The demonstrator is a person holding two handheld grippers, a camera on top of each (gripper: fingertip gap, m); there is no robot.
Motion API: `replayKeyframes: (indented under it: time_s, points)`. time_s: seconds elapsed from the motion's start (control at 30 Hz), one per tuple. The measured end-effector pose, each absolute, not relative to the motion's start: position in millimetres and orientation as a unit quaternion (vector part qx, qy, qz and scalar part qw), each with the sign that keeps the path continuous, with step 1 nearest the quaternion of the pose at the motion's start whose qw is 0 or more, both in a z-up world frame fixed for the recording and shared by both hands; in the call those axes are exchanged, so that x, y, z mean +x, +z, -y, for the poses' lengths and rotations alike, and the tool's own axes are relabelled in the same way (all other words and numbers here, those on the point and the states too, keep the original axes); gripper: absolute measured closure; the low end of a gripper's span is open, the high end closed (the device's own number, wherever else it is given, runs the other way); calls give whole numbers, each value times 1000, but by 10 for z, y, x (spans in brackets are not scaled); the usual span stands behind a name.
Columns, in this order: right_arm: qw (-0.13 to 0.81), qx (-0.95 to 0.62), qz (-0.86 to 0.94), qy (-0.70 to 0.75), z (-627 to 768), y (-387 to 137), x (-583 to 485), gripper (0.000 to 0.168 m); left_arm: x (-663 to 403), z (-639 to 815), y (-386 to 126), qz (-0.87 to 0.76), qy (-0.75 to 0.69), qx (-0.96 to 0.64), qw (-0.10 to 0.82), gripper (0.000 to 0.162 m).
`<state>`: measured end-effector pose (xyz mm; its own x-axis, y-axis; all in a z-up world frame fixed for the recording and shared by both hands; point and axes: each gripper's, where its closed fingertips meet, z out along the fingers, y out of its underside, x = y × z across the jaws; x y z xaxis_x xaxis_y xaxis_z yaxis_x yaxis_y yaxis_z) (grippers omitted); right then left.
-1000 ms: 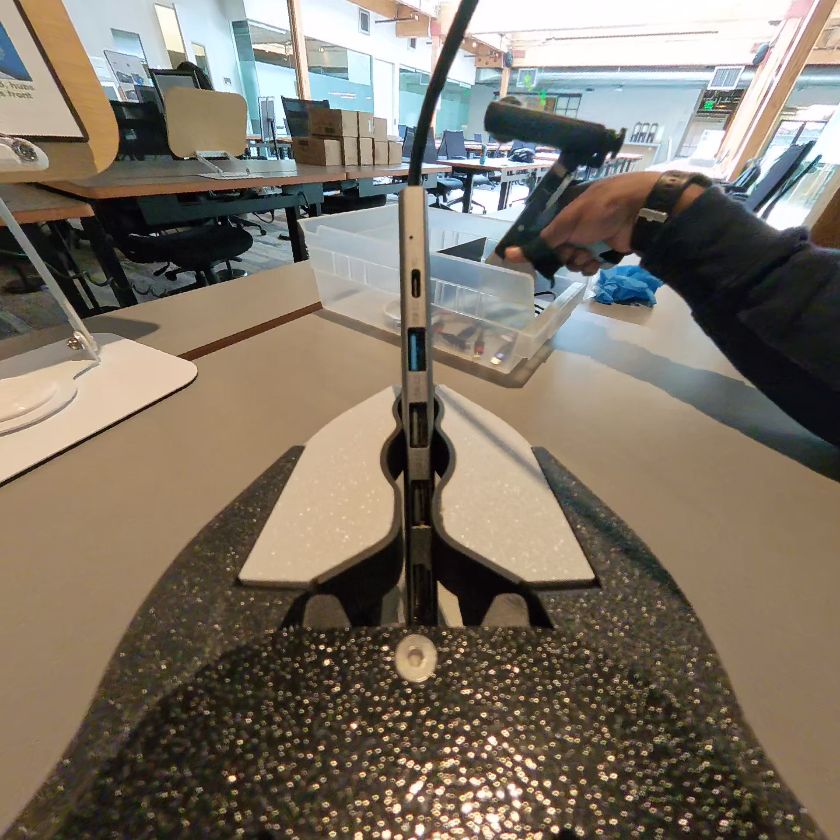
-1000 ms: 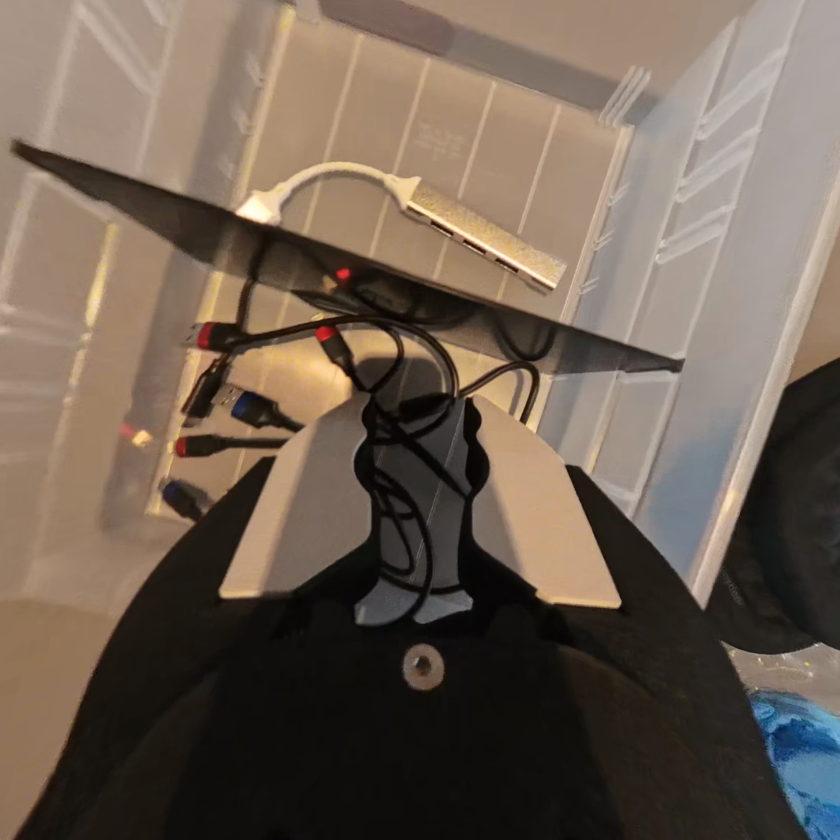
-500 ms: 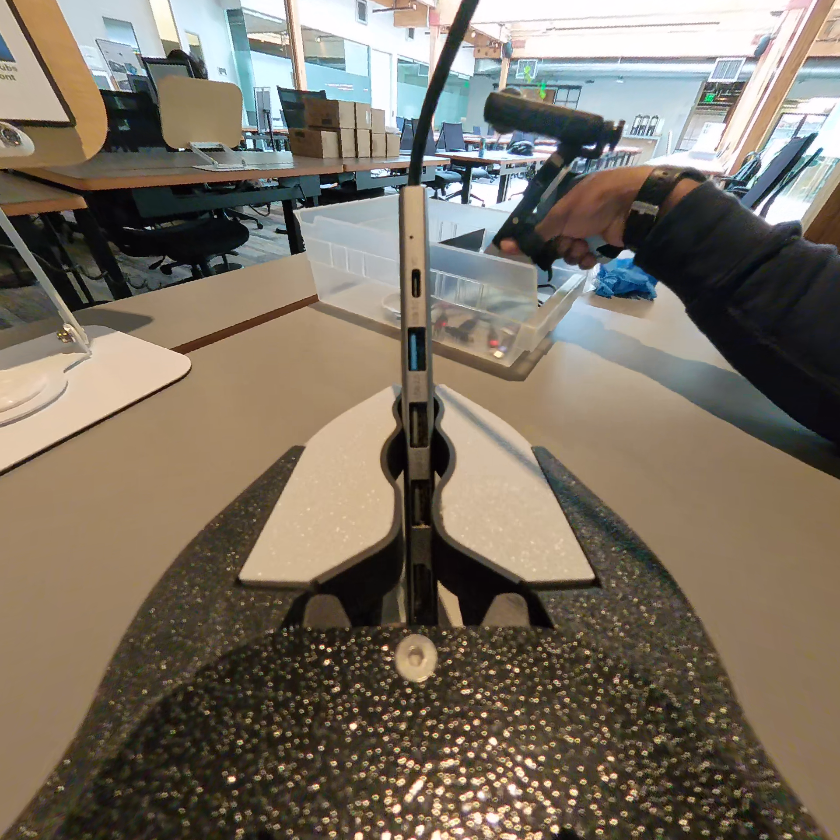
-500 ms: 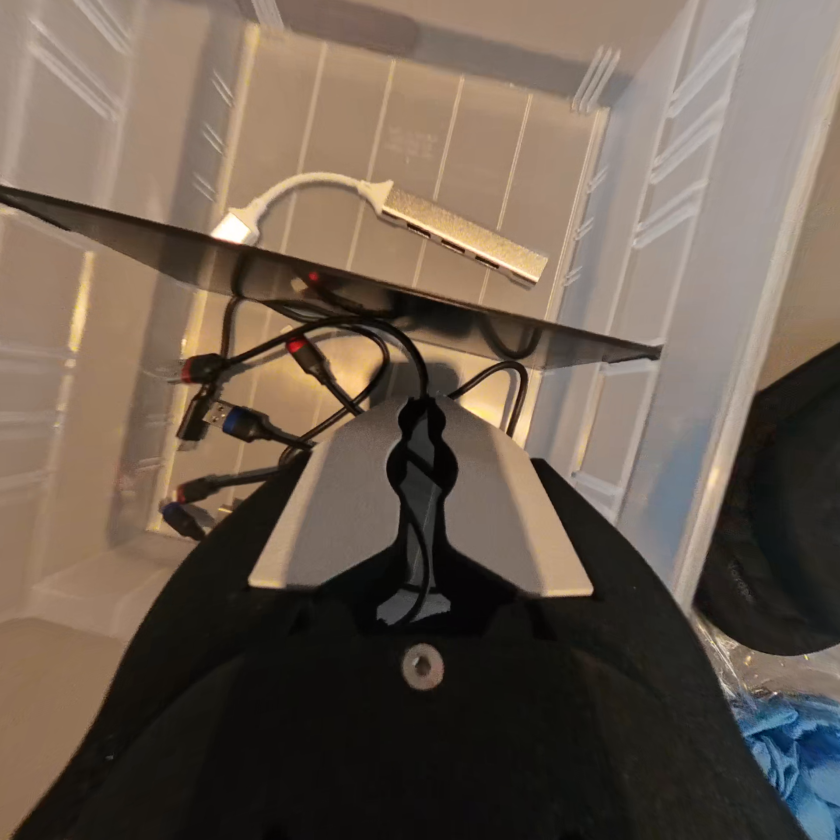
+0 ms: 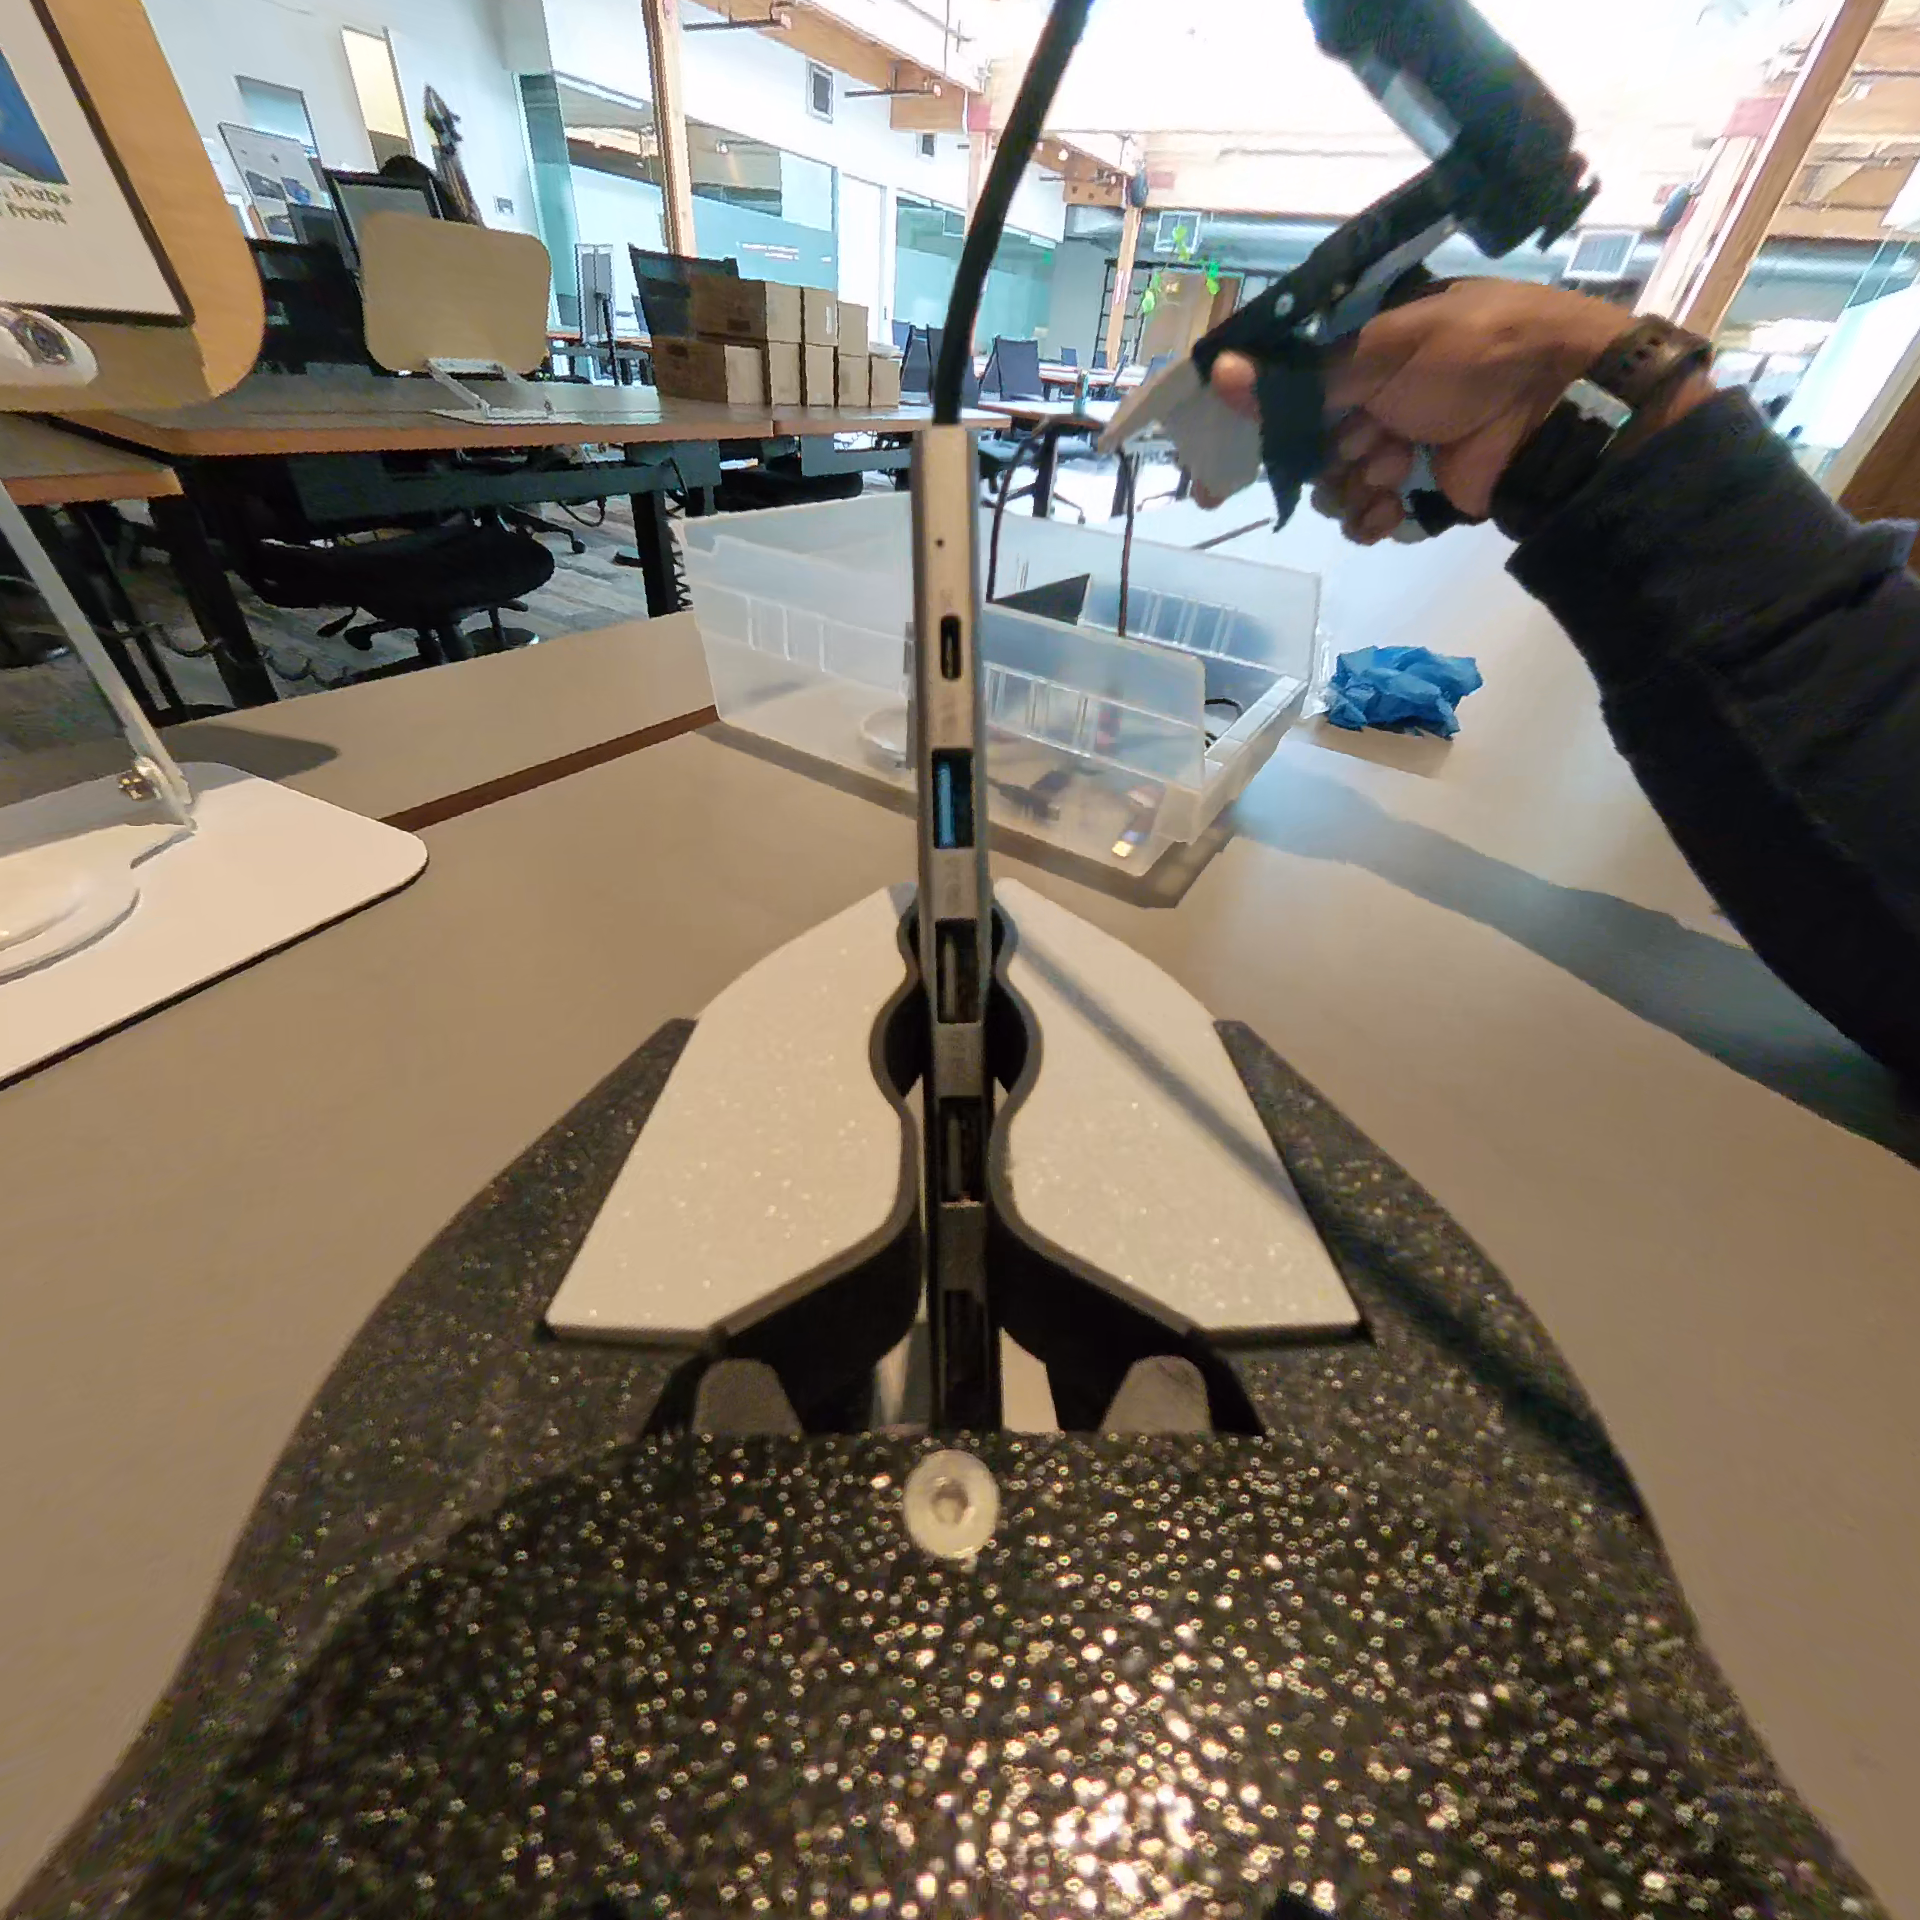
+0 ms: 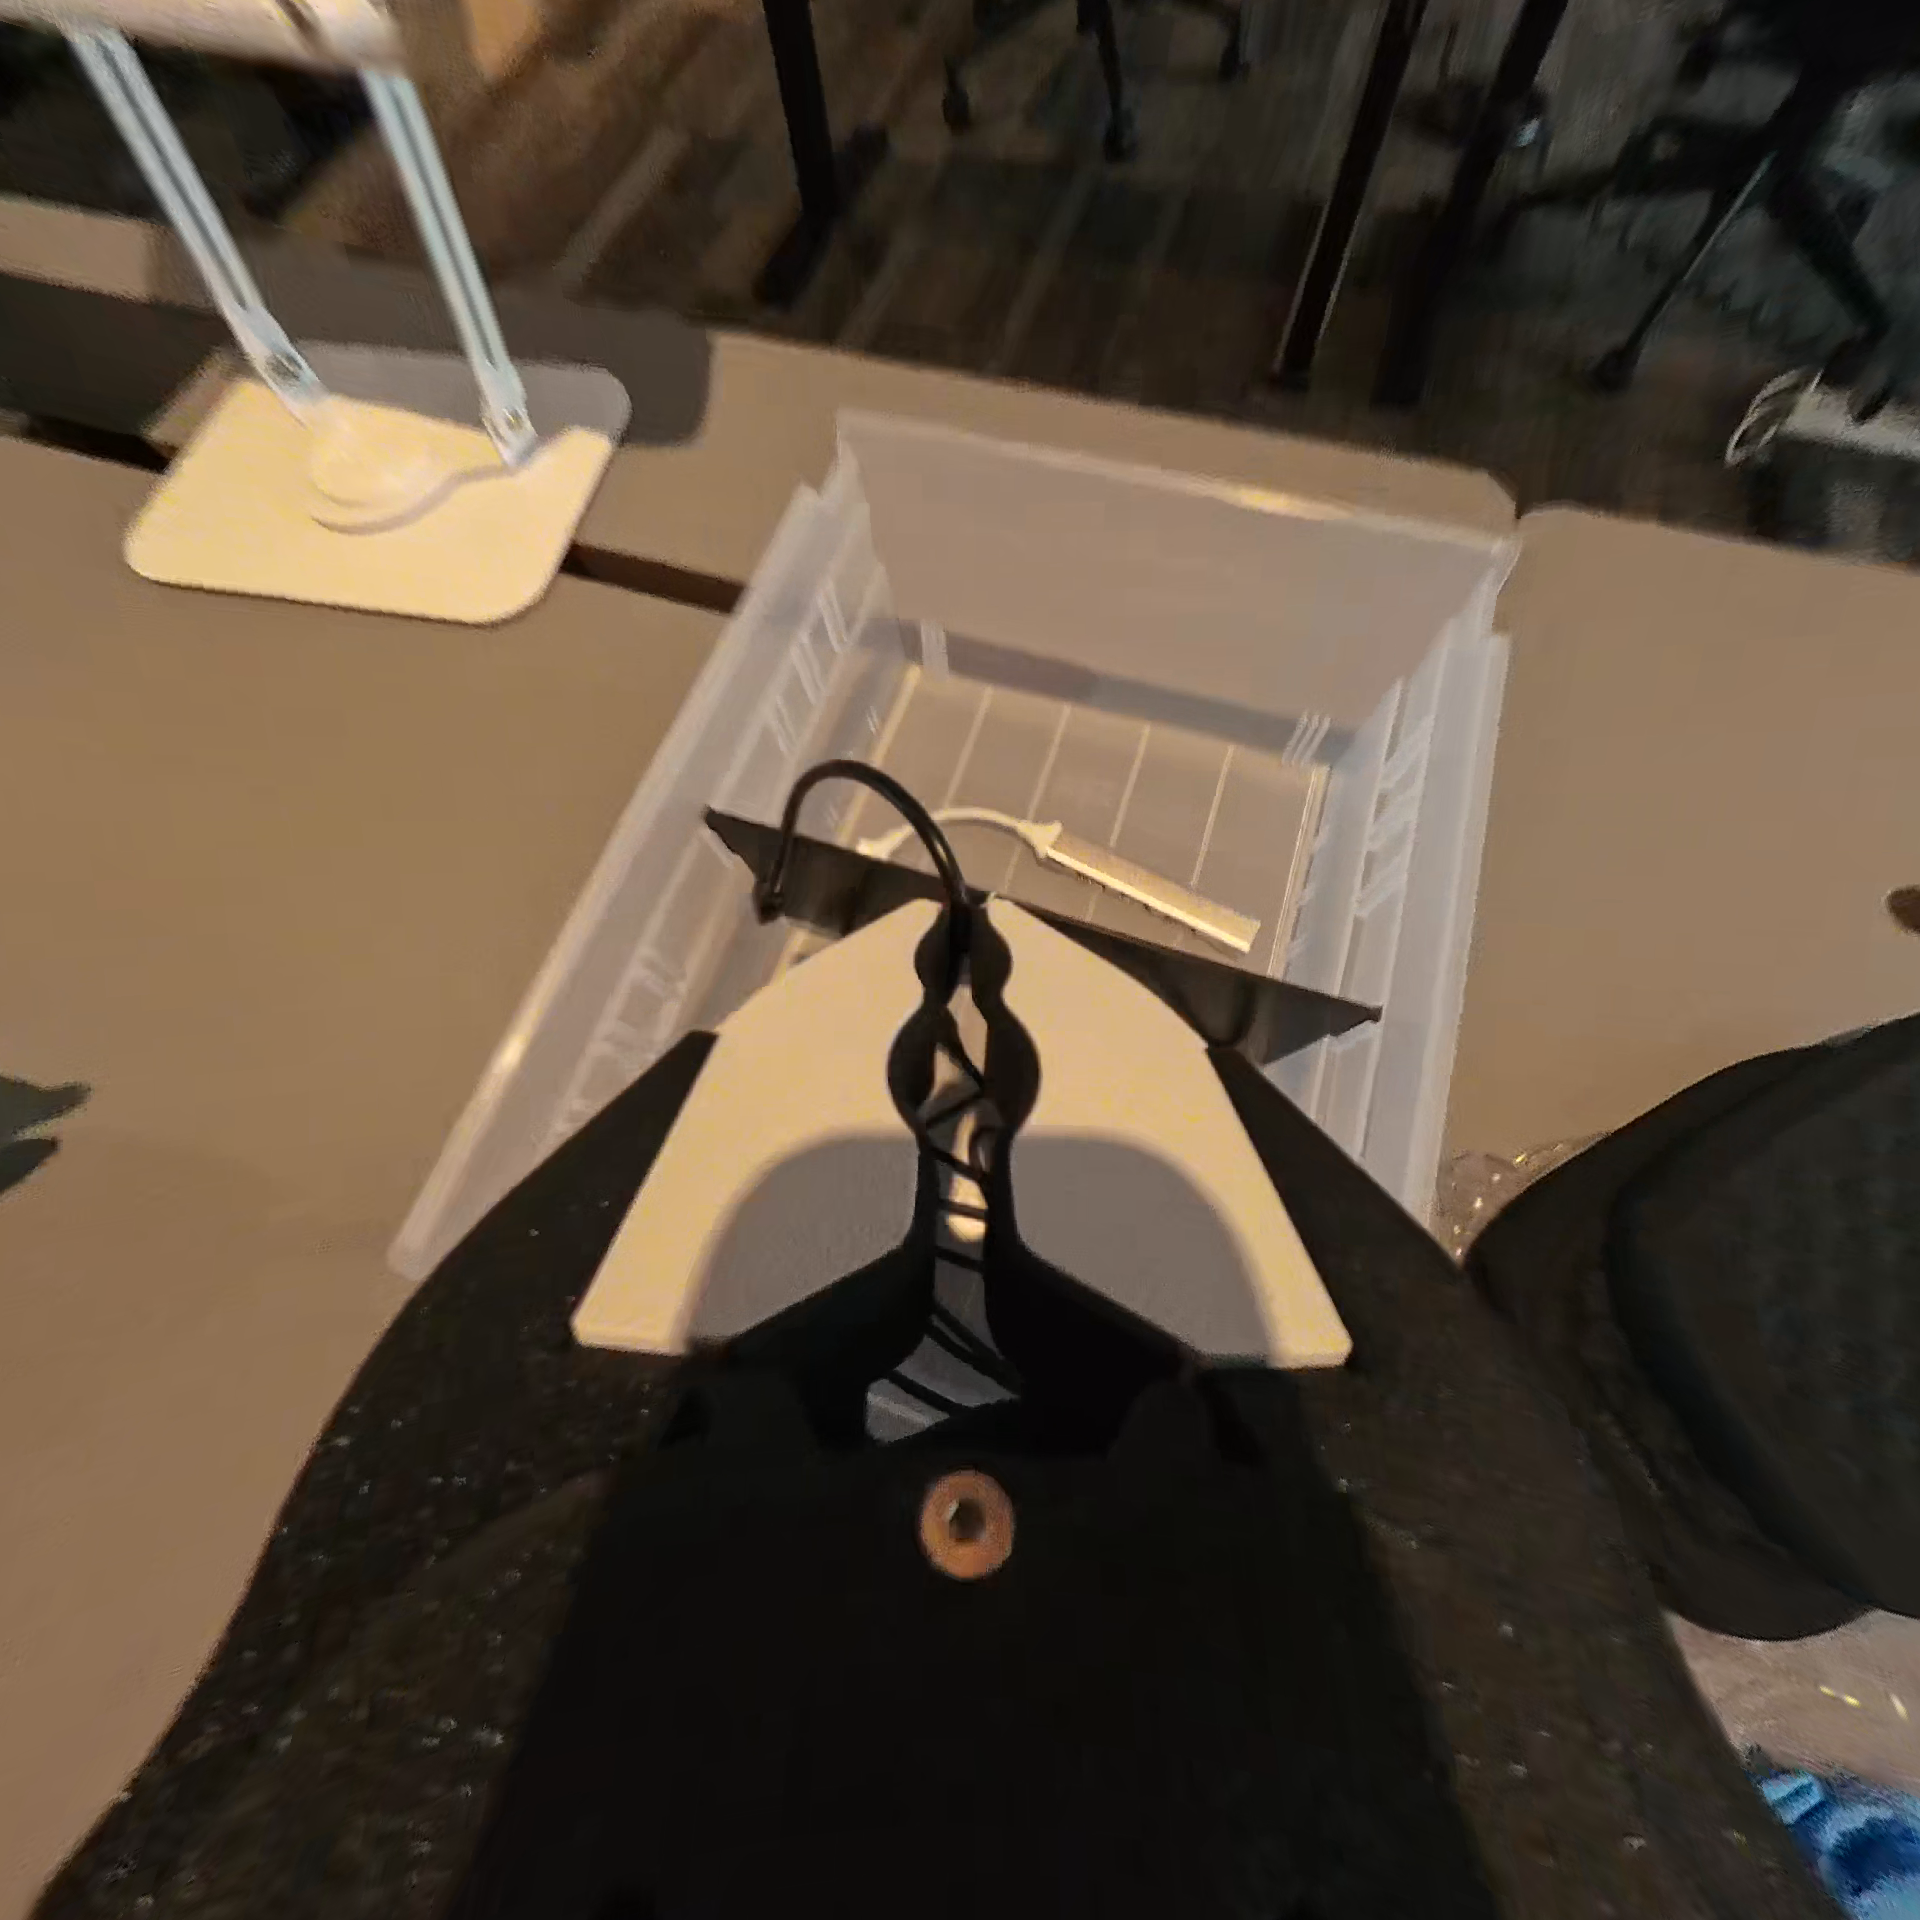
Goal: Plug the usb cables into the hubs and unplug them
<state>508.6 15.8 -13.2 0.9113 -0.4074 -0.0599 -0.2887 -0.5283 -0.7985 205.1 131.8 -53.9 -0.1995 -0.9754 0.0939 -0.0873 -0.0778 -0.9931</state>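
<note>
The grey table [image 5: 520,1039] carries a clear plastic bin [image 6: 1164,540] split by a dark divider [image 6: 1299,1003]. Above the bin, a hand [image 5: 1455,405] holds the right gripper [image 6: 961,914], its jaws pinched on a thin black USB cable [image 6: 883,795] that loops off the tips. The left gripper [image 5: 961,914] stands near the bin, jaws clamped on a slim grey USB hub [image 5: 951,675] held upright, ports facing the camera. A small silver hub [image 6: 1153,904] lies in the bin's far compartment.
</note>
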Motion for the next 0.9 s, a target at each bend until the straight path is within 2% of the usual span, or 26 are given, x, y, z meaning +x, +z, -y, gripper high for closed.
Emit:
replayKeyframes:
  time_s: [0.23, 0.4, 0.63, 0.9]
  points:
    - [553, -819, -131, -82, -165, 777, 4519, 166, 1985, -1339, -363, -489, -630, -478, 367, 155]
    - [580, -813, -47, -29, -434, 975, 3859, 165, 1905, -1436, -206, -436, -695, -465, 334, 155]
    - [480, -876, 24, 33, -1117, 208, 3248, 165, 1732, -1606, 39, -368, -768, -428, 302, 155]
    - [356, -928, 72, 79, -1508, -814, 2764, 165, 1749, -1470, 9, -387, -784, -415, 253, 155]
